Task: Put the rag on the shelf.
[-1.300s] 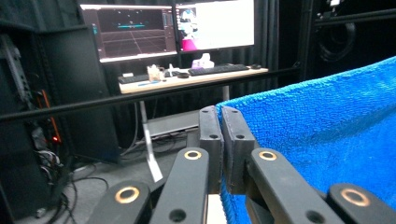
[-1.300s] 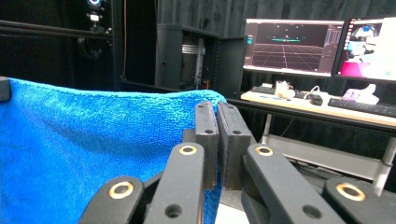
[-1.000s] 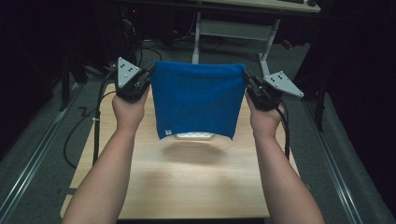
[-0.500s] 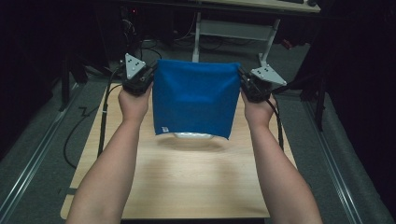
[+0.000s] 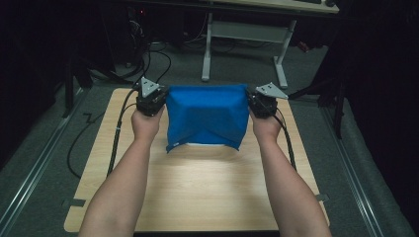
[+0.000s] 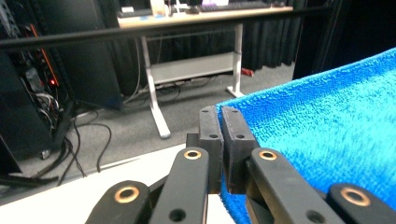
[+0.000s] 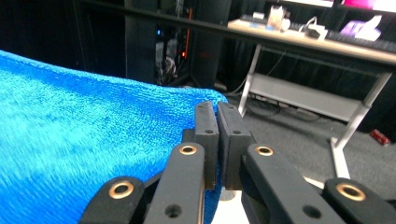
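Note:
A blue towel [image 5: 207, 116] hangs stretched between my two grippers over the far half of the wooden table [image 5: 197, 187]. My left gripper [image 5: 157, 101] is shut on the towel's top left corner, and my right gripper [image 5: 253, 102] is shut on its top right corner. The towel's lower edge rests on the table, with a white strip showing under it. In the left gripper view the black jaws [image 6: 219, 140] pinch the edge of the blue terry cloth [image 6: 322, 140]. In the right gripper view the jaws [image 7: 215, 140] clamp the cloth's [image 7: 84, 149] corner the same way.
Cables [image 5: 118, 133] trail from both grippers over the table's far edge to the floor. A white-legged desk [image 5: 247, 34] stands beyond the table, with dark equipment and wires [image 6: 46, 116] to its left. Grey carpet and floor rails flank the table.
Both hands have come down and moved away from me with the towel held taut. Its lower edge has settled onto the table.

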{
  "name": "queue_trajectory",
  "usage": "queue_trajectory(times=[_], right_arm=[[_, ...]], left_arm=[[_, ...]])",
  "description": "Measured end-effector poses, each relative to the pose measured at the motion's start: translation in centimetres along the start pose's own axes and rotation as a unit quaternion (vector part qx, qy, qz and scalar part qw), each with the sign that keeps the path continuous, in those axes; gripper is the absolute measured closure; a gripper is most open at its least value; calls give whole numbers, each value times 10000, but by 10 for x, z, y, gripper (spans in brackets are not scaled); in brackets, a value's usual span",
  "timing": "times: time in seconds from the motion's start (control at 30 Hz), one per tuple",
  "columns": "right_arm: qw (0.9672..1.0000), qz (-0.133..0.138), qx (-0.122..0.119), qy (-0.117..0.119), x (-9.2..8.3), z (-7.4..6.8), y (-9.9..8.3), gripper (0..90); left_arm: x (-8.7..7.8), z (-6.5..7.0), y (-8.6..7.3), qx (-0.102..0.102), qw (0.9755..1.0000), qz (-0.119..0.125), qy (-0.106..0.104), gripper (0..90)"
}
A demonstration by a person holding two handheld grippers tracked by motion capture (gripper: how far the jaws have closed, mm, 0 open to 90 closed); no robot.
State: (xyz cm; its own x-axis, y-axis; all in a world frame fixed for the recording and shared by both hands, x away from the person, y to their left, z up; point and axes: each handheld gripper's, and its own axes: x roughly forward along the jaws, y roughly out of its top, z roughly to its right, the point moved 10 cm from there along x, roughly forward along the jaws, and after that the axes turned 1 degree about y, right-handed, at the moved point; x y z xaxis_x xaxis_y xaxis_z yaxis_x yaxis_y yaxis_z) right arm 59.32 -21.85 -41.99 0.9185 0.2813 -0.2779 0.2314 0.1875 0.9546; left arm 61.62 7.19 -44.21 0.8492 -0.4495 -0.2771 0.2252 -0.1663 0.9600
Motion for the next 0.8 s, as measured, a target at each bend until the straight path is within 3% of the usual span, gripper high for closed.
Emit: queue_trajectory(times=[0.27, 0.8], right_arm=[[9996, -262, 85, 68, 10, -4, -36, 881], [9971, -600, 388, 261, 17, -12, -88, 880]], left_arm=[[5, 7, -39, -124, 9992, -307, -208, 881], [9, 21, -94, -216, 9961, -764, -389, 880]])
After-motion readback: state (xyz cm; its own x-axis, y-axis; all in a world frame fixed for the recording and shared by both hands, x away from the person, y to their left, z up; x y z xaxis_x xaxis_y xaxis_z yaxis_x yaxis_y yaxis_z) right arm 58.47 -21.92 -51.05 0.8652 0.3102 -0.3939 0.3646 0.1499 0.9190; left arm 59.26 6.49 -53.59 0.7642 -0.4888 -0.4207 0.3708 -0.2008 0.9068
